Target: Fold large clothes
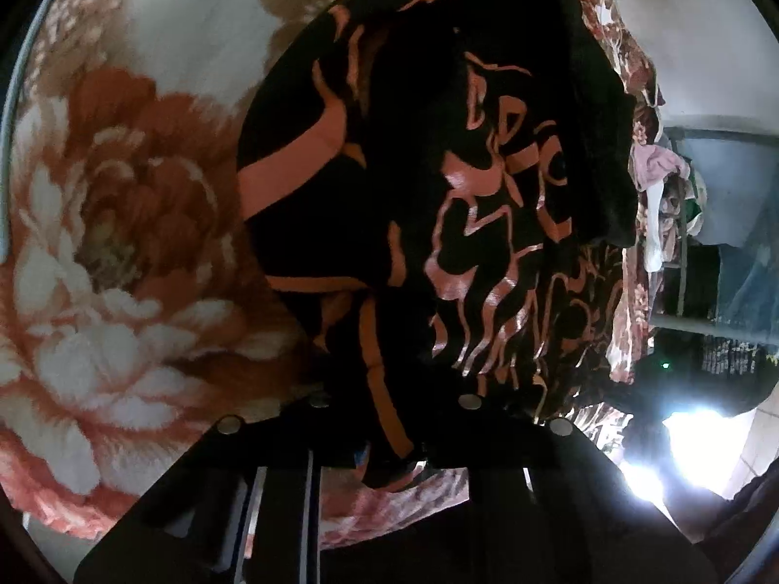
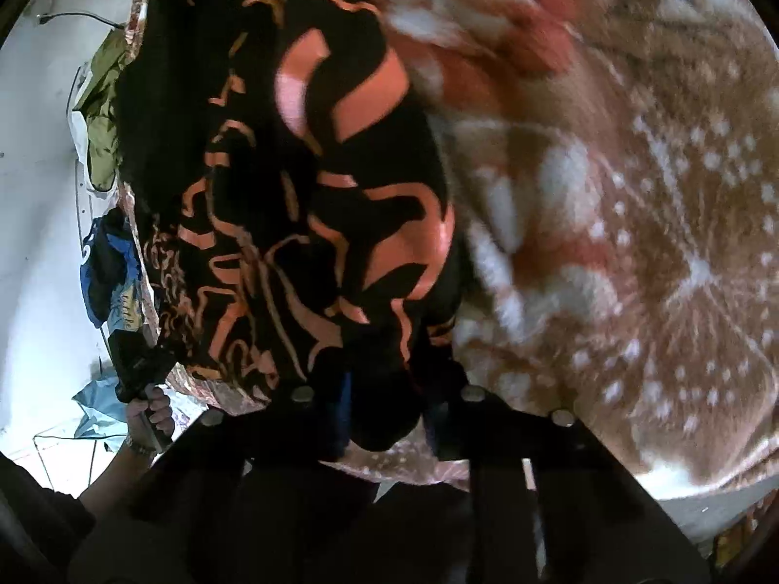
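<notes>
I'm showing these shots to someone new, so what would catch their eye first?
A black garment with orange wavy stripes fills the middle of both views, its near edge pinched in the left gripper and the right gripper. Under it spreads a plush blanket with big rust and white flowers. A bright glare burns at the left view's lower right.

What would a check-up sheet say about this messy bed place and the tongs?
Surface: fuzzy blanket with big rust-and-white flowers, spread out under the work.
Job's things: black garment with orange wavy print, bunched, one edge in each tongs.
Clutter: heap of clothes, pink and white pieces on top; blue and dark clothes heap past the blanket's edge.
Grippers: left tongs shut on the garment; right tongs shut on it too.
Cables: thin dark wire on the pale wall.
Surroundings: pale wall; bright glare low in left view; a hand on a handle.
</notes>
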### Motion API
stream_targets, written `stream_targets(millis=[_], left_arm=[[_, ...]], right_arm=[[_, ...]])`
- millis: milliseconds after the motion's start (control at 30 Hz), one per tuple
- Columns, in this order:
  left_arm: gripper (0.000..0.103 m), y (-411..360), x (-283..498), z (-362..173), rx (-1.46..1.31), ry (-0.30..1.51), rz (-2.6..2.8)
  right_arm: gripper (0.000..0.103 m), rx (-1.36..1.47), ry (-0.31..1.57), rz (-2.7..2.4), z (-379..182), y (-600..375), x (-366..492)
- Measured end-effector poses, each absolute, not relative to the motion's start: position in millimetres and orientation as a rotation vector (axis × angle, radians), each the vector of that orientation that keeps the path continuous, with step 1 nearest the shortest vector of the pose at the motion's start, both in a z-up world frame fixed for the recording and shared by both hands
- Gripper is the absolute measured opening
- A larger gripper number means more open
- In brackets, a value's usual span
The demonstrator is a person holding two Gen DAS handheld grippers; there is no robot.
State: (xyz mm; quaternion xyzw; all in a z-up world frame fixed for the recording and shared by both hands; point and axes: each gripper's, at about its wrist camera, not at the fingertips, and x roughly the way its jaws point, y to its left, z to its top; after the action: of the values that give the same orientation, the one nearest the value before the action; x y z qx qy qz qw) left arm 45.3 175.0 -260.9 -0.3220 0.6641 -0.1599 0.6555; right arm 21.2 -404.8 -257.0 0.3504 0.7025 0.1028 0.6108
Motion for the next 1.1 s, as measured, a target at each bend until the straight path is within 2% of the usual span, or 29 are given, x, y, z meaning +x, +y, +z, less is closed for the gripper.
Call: stream_targets(millis=[300, 500, 633, 933, 1100], left_arm=[[0.012, 131.0, 82.3, -176.5, -0.647, 1.386, -0.474], [0.011, 92.2, 135.4, -96.2, -0.605, 1.215, -0.609], [0.011, 94.8, 176.2, -60.9, -0.688, 1.093, -0.629], [0.010, 116.3, 295.1, -42.2, -0.736, 0.941, -0.597], [0.010, 132.3, 387.3, -77.7, -0.836, 0.971, -0.454]], right_arm=[[0.017, 0.726, 1.531, 0.232, -192.2, -376.1, 48.6], [0.017, 0.695, 1.362, 0.329, -121.4, -354.1, 94.5], [0.017, 0.708, 1.241, 0.363, -79.7, -362.3, 132.6], [0.016, 0.712, 1.045, 0.342, -47.8, -394.8, 255.5], [0.016, 0.747, 1.012, 0.272, -69.6, -414.7, 344.4]])
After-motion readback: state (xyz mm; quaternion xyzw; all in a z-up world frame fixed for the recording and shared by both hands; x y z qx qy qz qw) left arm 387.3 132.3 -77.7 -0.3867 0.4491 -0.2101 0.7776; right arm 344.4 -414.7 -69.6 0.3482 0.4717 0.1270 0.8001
